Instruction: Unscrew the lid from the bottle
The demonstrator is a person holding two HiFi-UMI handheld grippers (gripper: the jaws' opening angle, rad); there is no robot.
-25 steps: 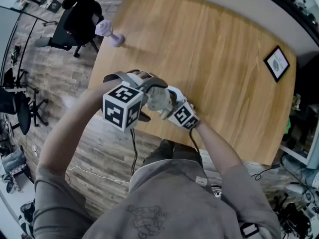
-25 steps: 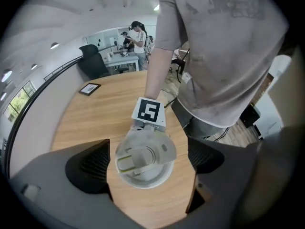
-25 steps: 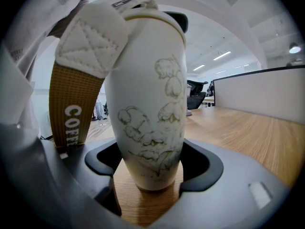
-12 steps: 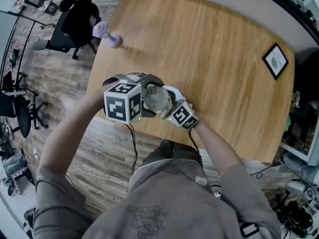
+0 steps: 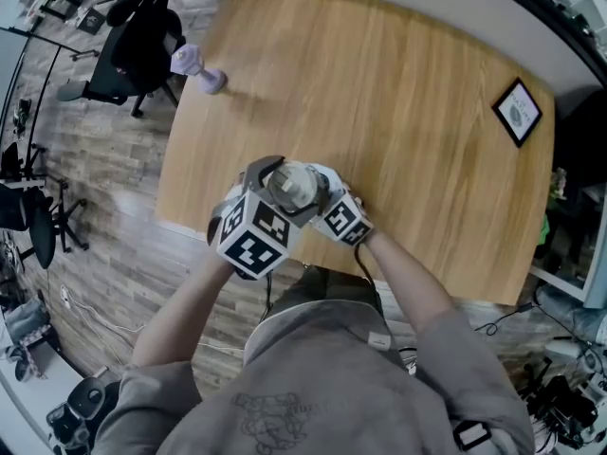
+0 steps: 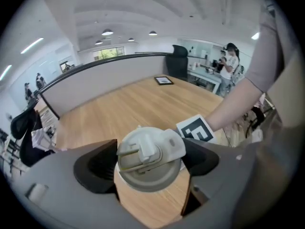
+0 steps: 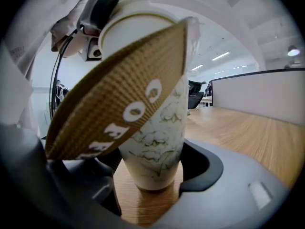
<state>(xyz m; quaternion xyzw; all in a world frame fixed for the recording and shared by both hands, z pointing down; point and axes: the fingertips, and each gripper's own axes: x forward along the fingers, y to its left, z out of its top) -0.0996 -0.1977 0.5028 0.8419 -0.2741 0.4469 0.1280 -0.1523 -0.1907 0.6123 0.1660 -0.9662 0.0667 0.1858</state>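
Observation:
A pale marbled bottle (image 7: 153,142) with a brown lettered strap (image 7: 119,97) stands upright near the front edge of the wooden table (image 5: 398,112). My right gripper (image 7: 150,178) is shut on its lower body, one jaw on each side. From above, my left gripper (image 6: 150,168) points steeply down over the grey-beige lid (image 6: 150,159) with its flip spout. Its jaws have just been closing and now press the lid's rim from both sides. In the head view the lid (image 5: 292,186) shows between the two marker cubes.
A small purple object (image 5: 194,66) lies at the table's far left corner, and a framed picture (image 5: 517,112) sits at the far right. A black office chair (image 5: 142,36) stands beyond the left edge. People stand far off in the room (image 6: 228,63).
My left gripper has rolled round the lid, its cube swinging from the bottle's left side to the near side, and its jaws have closed on the lid. The right gripper and bottle stayed put.

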